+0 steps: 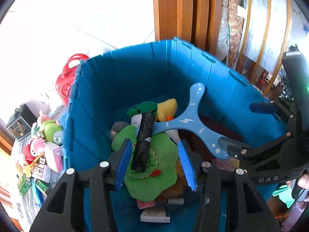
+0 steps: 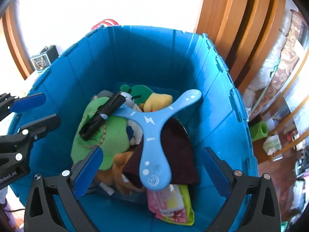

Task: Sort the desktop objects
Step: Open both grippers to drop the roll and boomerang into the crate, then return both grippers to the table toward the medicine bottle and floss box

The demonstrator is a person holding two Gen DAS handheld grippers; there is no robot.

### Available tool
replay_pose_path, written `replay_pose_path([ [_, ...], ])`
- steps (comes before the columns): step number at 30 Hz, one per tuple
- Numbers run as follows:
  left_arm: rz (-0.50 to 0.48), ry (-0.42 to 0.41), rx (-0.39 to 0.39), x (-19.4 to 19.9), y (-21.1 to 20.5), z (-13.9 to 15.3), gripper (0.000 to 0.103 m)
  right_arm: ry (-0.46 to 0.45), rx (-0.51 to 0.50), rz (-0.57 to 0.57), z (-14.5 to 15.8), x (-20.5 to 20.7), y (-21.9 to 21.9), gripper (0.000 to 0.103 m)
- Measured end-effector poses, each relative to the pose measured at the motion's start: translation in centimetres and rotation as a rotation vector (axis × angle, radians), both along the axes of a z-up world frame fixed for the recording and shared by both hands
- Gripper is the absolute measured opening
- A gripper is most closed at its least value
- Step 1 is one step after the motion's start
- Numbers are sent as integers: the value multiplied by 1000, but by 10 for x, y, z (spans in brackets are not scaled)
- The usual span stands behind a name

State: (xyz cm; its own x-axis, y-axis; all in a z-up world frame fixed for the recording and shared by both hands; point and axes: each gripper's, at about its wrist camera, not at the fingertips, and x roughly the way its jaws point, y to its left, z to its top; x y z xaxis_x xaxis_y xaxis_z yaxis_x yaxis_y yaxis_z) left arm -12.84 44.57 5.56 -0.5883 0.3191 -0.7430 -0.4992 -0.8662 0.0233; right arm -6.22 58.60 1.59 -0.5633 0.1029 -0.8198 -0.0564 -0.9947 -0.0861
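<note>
A blue three-armed boomerang (image 1: 190,121) lies in the blue bin (image 1: 135,73) on top of plush toys; it also shows in the right wrist view (image 2: 152,135). A black roll of bags (image 1: 143,143) lies on a green plush (image 1: 154,166), and shows in the right wrist view (image 2: 102,116). My left gripper (image 1: 154,164) is open above the roll, holding nothing. My right gripper (image 2: 152,174) is open and empty, its jaws spread wide over the boomerang's near arm. In the left wrist view the right gripper (image 1: 249,127) reaches in from the right.
A yellow and green duck plush (image 2: 156,100), a brown plush (image 2: 121,170), a dark red cloth (image 2: 177,147) and pink packets (image 2: 170,203) fill the bin. Plush toys and small boxes (image 1: 44,150) lie left of the bin. A red container (image 1: 67,77) stands behind it.
</note>
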Motion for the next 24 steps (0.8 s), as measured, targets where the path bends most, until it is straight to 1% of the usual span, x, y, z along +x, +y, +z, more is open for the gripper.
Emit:
replay_pose_path([
  [2, 14, 37, 10, 10, -5, 5, 61, 16, -8, 7, 2, 6, -3, 102],
  [4, 27, 70, 28, 20, -11, 11, 64, 29, -16, 14, 5, 12, -7, 102],
  [10, 61, 107, 72, 41, -31, 20, 64, 46, -22, 41, 4, 21, -22, 102],
  [15, 118, 144, 97, 54, -56, 25, 64, 47, -52, 80, -2, 21, -40, 103],
  [18, 169, 166, 109, 60, -80, 28, 64, 62, -58, 110, 1, 19, -57, 103],
  [24, 311, 207, 108, 66, -144, 29, 65, 122, -75, 181, 16, 16, -101, 103],
])
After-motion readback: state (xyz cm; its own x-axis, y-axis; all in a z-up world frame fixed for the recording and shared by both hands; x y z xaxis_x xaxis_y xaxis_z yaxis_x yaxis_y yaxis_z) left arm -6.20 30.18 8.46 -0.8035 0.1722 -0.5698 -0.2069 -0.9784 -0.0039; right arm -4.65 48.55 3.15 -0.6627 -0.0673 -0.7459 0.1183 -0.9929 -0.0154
